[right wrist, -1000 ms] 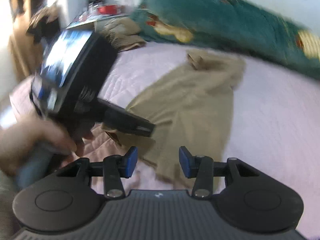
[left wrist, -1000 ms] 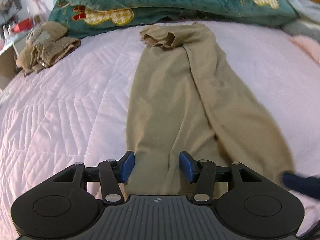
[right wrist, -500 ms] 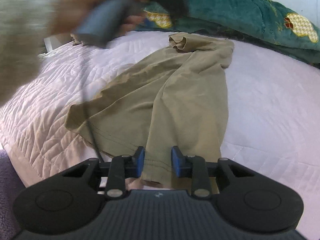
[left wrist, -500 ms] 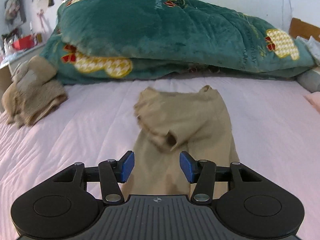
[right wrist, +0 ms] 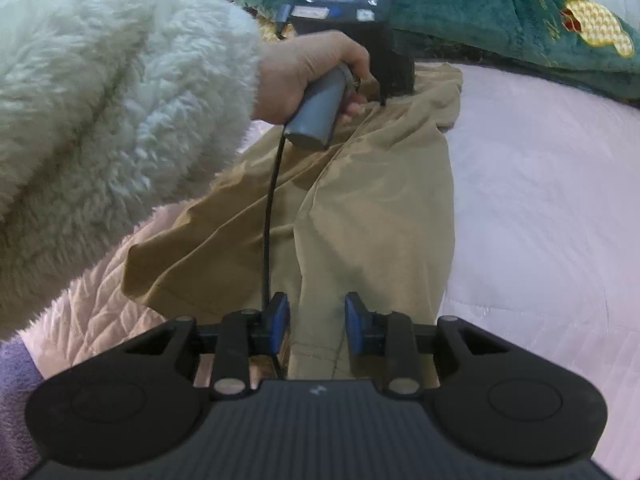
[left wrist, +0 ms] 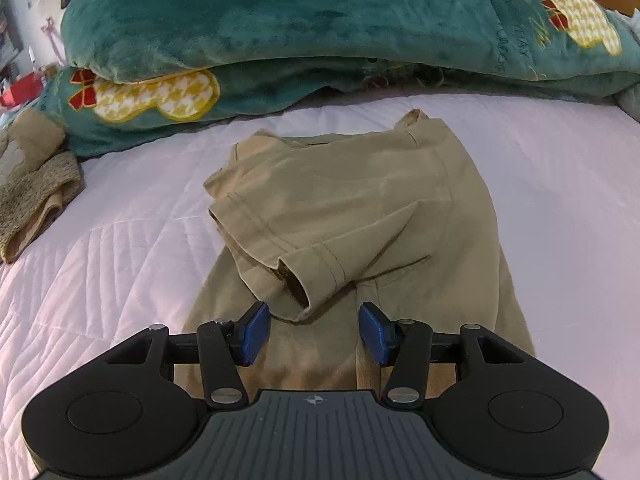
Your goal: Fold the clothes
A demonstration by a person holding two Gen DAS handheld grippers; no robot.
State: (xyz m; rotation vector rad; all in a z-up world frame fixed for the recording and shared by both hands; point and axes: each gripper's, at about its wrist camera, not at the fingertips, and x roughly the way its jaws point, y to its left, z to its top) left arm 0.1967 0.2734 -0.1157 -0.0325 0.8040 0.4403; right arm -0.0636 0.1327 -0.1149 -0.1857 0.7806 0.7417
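Tan shirt (left wrist: 352, 216) lies lengthwise on the pink quilt (left wrist: 100, 272), collar end toward the green blanket (left wrist: 320, 20), hem end toward the camera. Both sides look folded in already, one short sleeve (left wrist: 304, 268) lying across the middle, cuff gaping.

Left gripper (left wrist: 314, 332) hovers just short of that cuff, blue pads spread wide, nothing between them; probably lining up to grab or flatten the sleeve.

Right gripper (right wrist: 316, 324) sits at the shirt's hem end, pads apart w/ a fold of fabric running between them; can't tell if they touch it, no real pinch visible. Looks set to take the hem for the lengthwise fold.

In the way: the left hand (right wrist: 308, 68) and its dangling black cable (right wrist: 270, 216) cross over the shirt, cable could snag. Left of the shirt, a brown pile of clothes (left wrist: 32, 196), well apart.
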